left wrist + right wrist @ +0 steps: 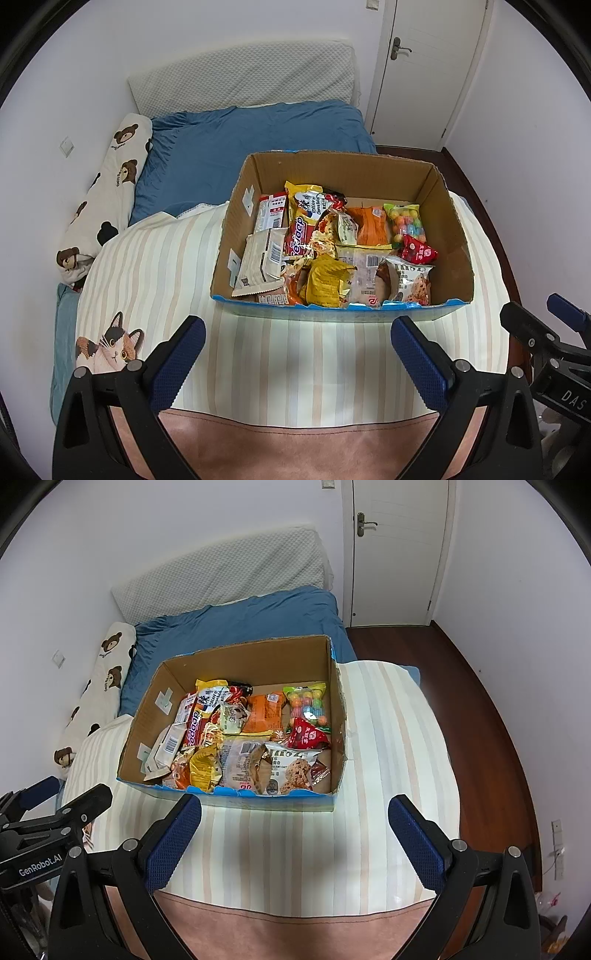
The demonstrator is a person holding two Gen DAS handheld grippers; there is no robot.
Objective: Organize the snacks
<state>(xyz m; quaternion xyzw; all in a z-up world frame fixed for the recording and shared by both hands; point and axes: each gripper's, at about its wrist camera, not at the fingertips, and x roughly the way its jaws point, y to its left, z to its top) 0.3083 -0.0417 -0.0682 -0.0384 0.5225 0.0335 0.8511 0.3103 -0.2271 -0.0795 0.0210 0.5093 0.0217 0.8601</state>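
An open cardboard box (443, 206) (258, 661) sits on a striped blanket on the bed, filled with several snack packets. Among them are an orange packet (369, 227) (264, 712), a bag of coloured candy balls (406, 223) (308, 703), a small red packet (417, 251) (306, 736), a yellow packet (325, 284) (203, 770) and a cookie packet (410, 282) (291, 770). My left gripper (297, 338) hovers open just in front of the box. My right gripper (295, 816) is also open, in front of the box's near wall. Neither holds anything.
The striped blanket (159, 258) (399, 738) covers the bed's near part, with a blue sheet (207, 155) beyond and a bear-print pillow (110, 184) by the left wall. A white door (399, 554) and dark wood floor (480, 701) lie to the right. A pinkish cover edge (295, 450) is below.
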